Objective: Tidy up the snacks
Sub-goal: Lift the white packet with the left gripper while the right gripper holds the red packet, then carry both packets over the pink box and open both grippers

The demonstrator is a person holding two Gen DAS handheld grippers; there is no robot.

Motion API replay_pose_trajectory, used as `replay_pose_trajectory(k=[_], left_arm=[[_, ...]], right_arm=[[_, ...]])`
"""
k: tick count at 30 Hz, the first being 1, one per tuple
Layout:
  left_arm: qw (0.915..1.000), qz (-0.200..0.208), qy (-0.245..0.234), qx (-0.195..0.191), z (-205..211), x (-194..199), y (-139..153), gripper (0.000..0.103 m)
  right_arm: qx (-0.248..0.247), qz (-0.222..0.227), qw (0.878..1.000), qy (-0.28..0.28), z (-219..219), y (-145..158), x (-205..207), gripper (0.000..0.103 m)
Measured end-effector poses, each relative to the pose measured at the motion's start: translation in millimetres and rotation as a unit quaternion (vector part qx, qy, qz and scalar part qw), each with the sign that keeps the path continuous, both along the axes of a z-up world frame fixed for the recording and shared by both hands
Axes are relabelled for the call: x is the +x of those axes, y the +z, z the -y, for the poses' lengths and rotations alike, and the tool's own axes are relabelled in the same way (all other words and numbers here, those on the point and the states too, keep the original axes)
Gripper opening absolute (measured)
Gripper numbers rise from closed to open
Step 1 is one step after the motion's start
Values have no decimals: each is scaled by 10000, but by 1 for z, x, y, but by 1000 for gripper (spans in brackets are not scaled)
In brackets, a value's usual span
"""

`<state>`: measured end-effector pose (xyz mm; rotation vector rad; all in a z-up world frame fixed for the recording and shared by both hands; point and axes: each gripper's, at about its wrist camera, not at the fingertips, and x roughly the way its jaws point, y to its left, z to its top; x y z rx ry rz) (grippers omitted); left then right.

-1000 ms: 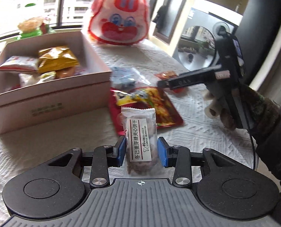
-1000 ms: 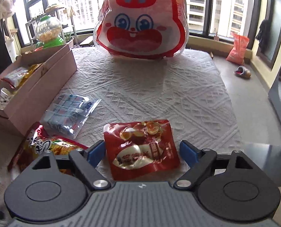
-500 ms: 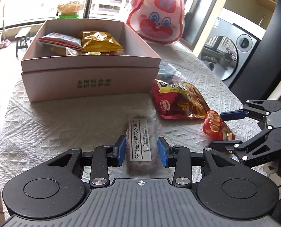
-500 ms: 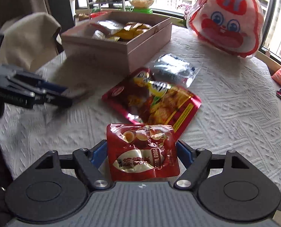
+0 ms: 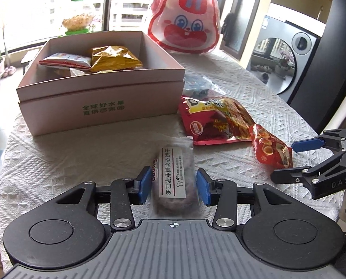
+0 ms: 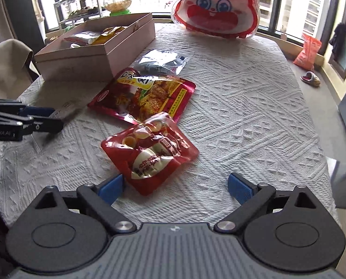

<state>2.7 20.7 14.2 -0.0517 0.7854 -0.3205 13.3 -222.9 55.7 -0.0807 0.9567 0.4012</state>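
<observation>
Fingers (image 5: 142, 186) flank biscuit packet (image 5: 174, 179), untouching, opening.

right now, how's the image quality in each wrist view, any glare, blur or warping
Left wrist view: the windows behind the box are blown out white, the table edge bows from fisheye, and the cookie packet label is sharp. Right wrist view: the left gripper and the cloth by it are smeared with motion blur, and glare streaks the small red pouch.
</observation>
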Motion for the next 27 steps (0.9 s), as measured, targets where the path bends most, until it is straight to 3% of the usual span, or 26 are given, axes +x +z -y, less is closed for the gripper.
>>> replay_pose_trajectory(k=[5, 8, 15, 23, 26, 27], left_arm=[[9997, 108, 82, 227, 8, -6, 0, 47], [9995, 61, 168, 248, 10, -5, 1, 47], [9994, 61, 219, 264, 10, -13, 2, 47], [9992, 96, 326, 227, 10, -12, 1, 47], [9991, 99, 288, 284, 11, -13, 1, 47], [9991, 104, 275, 296, 12, -13, 1, 47]], right_arm=[[-34, -58, 9992, -400, -32, -2, 18, 98], [-182, 71, 9992, -348, -43, -5, 23, 98], [-138, 444, 9988, -136, -24, -9, 13, 98], [117, 395, 9977, -539, -3, -8, 9, 98], [-107, 388, 9975, -586, -13, -8, 15, 98], [-187, 438, 9975, -515, -16, -8, 14, 92]])
